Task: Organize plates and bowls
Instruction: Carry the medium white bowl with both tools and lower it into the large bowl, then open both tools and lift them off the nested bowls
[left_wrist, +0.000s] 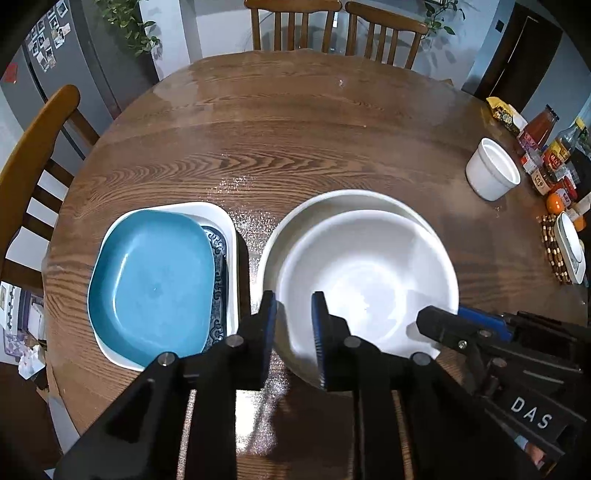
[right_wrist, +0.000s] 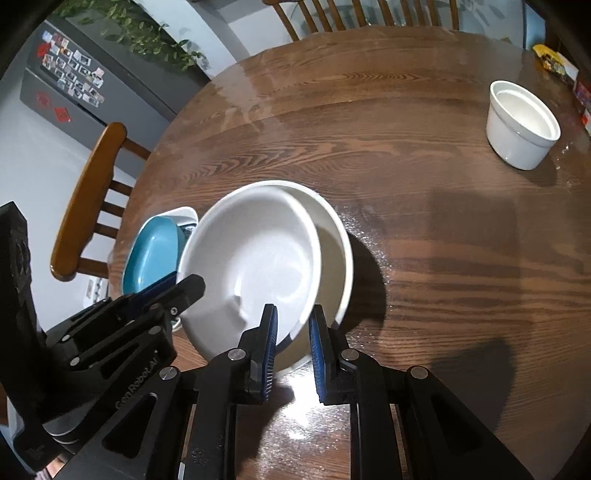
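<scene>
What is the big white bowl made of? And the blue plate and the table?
The big white bowl looks like glazed ceramic: smooth, with a bright shine, though it might be hard plastic. The blue plate has a duller, satin sheen, so matte-glazed ceramic or melamine. The table looks like varnished wood: grain lines under a glossy, reflecting coat.

1. A home dining room: a round wooden desk (left_wrist: 295, 122) ringed by wooden chairs (left_wrist: 291, 22).
2. A fridge (right_wrist: 70, 88) covered in photo magnets.
3. Sauce bottles (left_wrist: 537, 129) and trailing houseplants (right_wrist: 147, 33).
</scene>
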